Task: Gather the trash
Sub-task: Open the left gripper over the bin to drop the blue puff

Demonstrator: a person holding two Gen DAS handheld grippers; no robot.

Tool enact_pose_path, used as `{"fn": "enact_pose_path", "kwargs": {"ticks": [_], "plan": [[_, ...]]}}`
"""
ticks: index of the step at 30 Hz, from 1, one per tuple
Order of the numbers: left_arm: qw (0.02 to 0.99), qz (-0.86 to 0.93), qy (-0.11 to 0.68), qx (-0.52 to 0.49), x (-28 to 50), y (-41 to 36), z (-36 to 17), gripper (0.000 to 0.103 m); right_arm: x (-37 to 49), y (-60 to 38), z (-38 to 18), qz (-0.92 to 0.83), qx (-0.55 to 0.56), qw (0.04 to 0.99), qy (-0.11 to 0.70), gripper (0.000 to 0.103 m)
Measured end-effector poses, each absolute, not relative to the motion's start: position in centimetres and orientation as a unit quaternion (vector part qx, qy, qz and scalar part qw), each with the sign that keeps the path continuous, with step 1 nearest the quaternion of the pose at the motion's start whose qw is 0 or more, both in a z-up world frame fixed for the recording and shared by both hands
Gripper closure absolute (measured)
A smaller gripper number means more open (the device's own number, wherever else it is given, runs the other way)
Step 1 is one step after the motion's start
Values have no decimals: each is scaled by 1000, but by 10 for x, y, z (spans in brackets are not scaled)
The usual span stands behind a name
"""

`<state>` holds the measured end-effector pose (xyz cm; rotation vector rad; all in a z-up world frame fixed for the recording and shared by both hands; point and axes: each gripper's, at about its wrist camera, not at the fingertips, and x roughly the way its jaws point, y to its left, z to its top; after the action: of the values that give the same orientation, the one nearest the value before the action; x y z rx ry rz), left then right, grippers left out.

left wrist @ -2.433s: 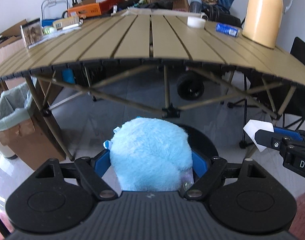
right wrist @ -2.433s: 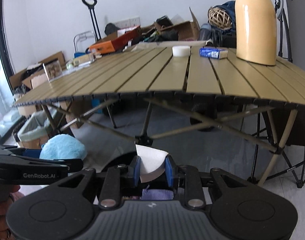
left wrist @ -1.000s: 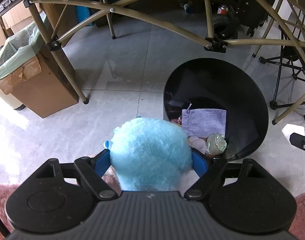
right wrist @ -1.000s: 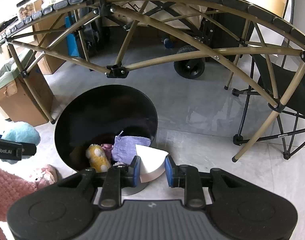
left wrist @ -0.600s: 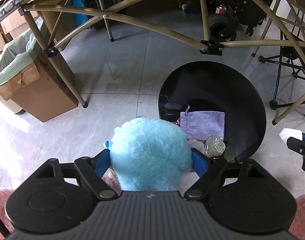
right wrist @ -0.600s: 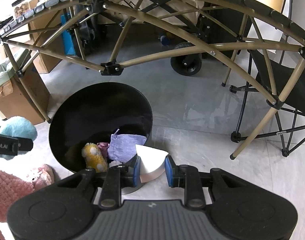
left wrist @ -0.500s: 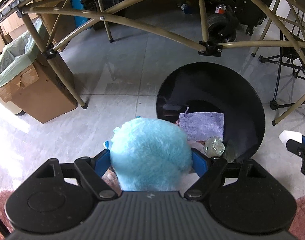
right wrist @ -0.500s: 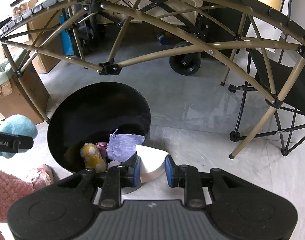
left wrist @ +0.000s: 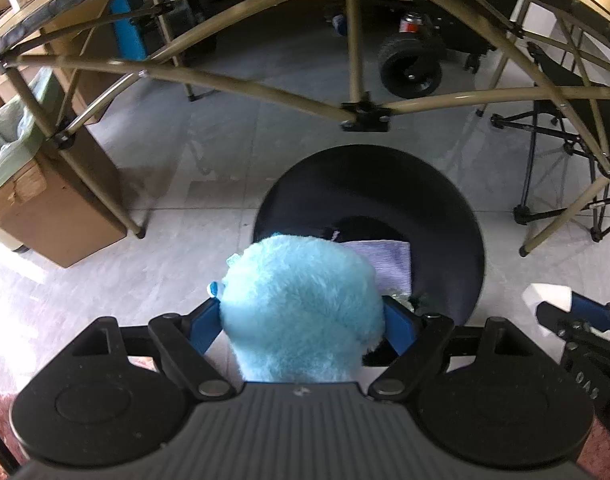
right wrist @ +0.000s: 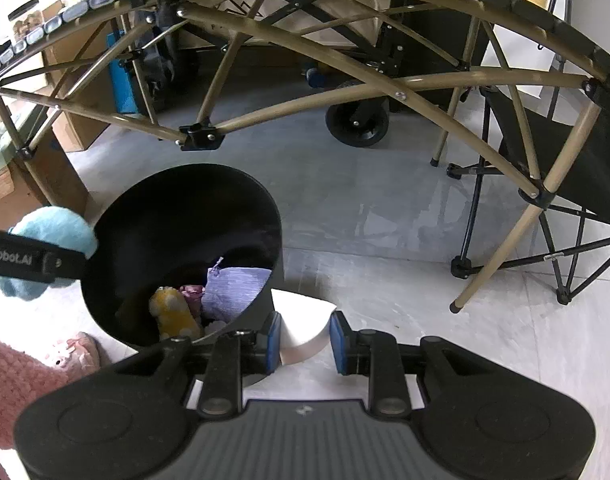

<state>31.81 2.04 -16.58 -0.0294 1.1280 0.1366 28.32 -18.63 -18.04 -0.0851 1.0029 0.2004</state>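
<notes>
Trash held over the black bin [left wrist: 457,208]

A fluffy blue toy [left wrist: 301,304] is gripped by the left tongs [left wrist: 301,320]; white paper [right wrist: 305,328] is pinched by the right tongs [right wrist: 305,338].

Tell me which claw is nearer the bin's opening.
Left. The left claw, gripping the blue plush, sits at the bin rim. The right claw, holding white paper, is beside the bin, outside its wall.

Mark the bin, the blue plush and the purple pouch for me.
bin [right wrist: 261,216], right wrist view, far rim.
blue plush [left wrist: 301,304], left wrist view, middle of its fur.
purple pouch [right wrist: 235,290], right wrist view, middle of the cloth.
</notes>
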Motion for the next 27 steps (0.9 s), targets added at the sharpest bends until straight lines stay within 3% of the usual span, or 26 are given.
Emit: {"fn": "enact_pose_path", "kwargs": {"ticks": [27], "plan": [[837,45,543,-42,367,-24,-168,20,284,-223,-193,50,-22,870,490,78]]}}
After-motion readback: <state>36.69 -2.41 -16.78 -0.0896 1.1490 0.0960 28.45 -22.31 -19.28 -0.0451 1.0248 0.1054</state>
